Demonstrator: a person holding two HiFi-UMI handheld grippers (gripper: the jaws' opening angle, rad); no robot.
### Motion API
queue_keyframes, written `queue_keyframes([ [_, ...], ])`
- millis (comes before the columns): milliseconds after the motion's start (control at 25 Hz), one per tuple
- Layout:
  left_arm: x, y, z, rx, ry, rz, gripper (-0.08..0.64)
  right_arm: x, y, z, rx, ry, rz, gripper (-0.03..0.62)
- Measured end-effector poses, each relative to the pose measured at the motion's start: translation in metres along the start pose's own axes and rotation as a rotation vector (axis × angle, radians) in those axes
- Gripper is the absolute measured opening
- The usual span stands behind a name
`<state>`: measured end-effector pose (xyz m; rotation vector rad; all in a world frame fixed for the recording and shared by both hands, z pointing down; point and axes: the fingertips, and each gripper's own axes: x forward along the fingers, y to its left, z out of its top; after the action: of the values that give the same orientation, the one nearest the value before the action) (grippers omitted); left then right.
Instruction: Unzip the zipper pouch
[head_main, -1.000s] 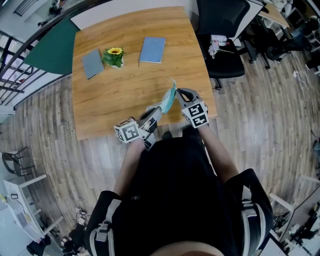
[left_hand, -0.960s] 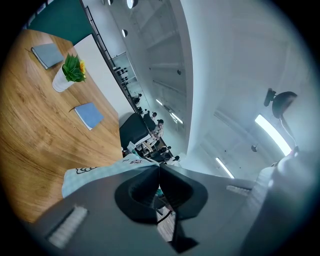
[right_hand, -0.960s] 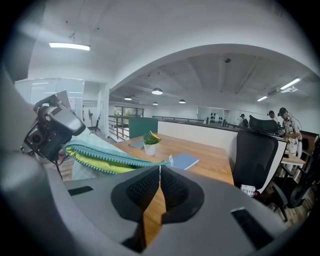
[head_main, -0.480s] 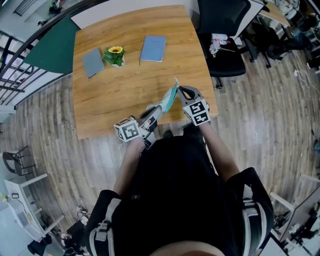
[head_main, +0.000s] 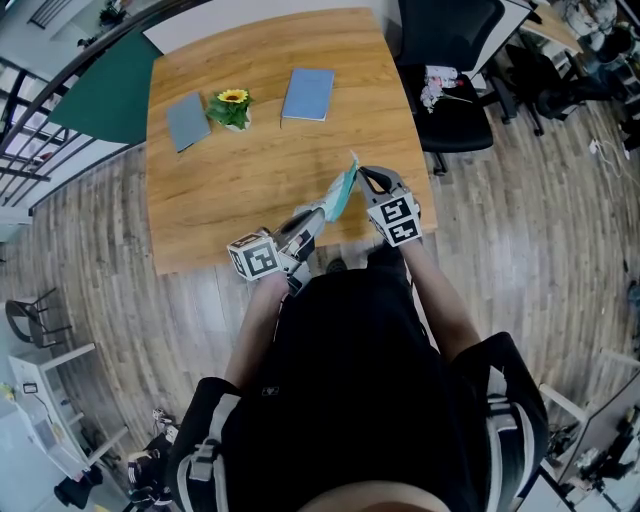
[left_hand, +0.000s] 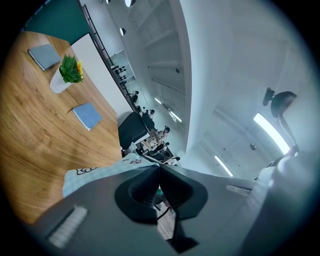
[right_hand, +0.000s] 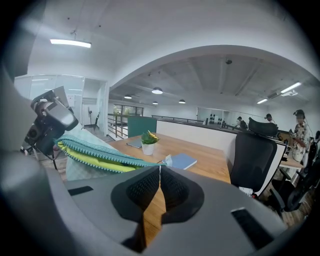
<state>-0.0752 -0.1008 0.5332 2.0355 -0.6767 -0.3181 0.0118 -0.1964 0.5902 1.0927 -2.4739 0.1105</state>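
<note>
Stretching between both grippers over the table's (head_main: 250, 130) near edge, the pale teal zipper pouch (right_hand: 90, 152) gapes along its toothed zipper, showing yellow lining. The left gripper (left_hand: 159, 167) is clamped tight on its fabric end and the right gripper (right_hand: 160, 167) on its zipper end. The slider cannot be made out at those closed jaws.

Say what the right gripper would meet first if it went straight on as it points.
Past the pouch that the right gripper pinches, probably the table, just short of the blue notebook; depth is unclear.

Head view overhead; gripper views close, sharing pouch (head_main: 340, 193).
</note>
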Motion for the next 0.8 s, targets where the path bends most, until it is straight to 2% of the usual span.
queue_keyframes([
  [800,0.0013,-0.0035,-0.0062,0.011,0.021,-0.002,0.003,-0.0014,-0.0061,-0.0094,0.015,0.016,-0.019,0.011],
])
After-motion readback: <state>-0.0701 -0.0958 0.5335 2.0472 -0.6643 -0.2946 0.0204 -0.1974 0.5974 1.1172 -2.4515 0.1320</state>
